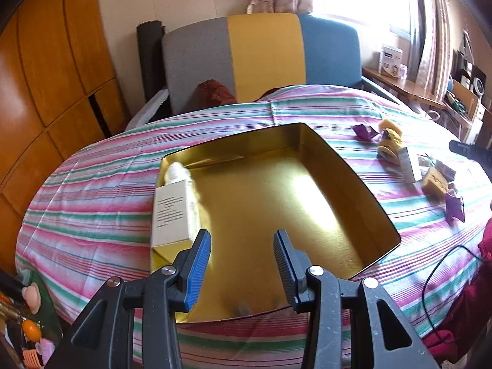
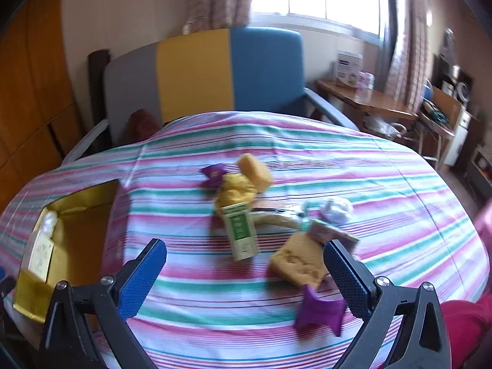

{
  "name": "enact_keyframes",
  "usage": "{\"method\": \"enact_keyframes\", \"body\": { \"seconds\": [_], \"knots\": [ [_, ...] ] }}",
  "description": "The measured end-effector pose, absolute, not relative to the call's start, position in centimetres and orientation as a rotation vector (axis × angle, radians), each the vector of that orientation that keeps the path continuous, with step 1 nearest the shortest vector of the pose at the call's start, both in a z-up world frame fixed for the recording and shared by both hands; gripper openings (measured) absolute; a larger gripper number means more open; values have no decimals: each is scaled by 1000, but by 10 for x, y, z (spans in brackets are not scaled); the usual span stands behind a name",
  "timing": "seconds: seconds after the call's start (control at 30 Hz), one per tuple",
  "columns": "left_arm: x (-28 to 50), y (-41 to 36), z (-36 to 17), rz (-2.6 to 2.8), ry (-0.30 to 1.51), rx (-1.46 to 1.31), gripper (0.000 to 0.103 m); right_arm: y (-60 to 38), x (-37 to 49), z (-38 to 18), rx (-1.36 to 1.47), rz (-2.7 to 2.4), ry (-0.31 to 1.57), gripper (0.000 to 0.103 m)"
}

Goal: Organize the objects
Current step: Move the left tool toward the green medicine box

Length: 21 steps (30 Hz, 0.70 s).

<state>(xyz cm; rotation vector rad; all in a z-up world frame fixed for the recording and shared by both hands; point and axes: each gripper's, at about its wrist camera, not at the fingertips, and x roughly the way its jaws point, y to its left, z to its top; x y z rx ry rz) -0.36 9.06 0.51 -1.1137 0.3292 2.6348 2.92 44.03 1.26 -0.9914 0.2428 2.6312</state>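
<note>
So far, the left wrist view shows only a cream bottle box (image 1: 173,212) in the gold tray (image 1: 347,166), left gripper (image 1: 242,264) jaws released. The right wrist view shows sponges (image 2: 299,261), wrappers (image 2: 319,310) and a green carton (image 2: 241,235) left on the table (image 2: 384,184); right gripper (image 2: 246,276) jaws spread, empty.

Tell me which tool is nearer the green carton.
Right. The right tool hangs open just short of the green carton; the left tool is over the gold tray.
</note>
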Motion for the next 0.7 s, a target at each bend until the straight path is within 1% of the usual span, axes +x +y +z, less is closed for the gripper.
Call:
{"method": "enact_keyframes", "body": {
  "seconds": [0.23,0.33,0.53,0.7],
  "knots": [
    [-6,123,2,2567,393,-1107,43,503,42,6,-888,2494,400,103],
    [-9,142,1,2508,410,-1106,43,523,47,-6,-888,2432,550,103],
    [-10,187,0,2341,395,-1106,43,547,63,-11,-823,2360,755,103],
    [-12,233,2,2200,380,-1101,43,553,64,-17,-826,2342,842,103]
  ]
}}
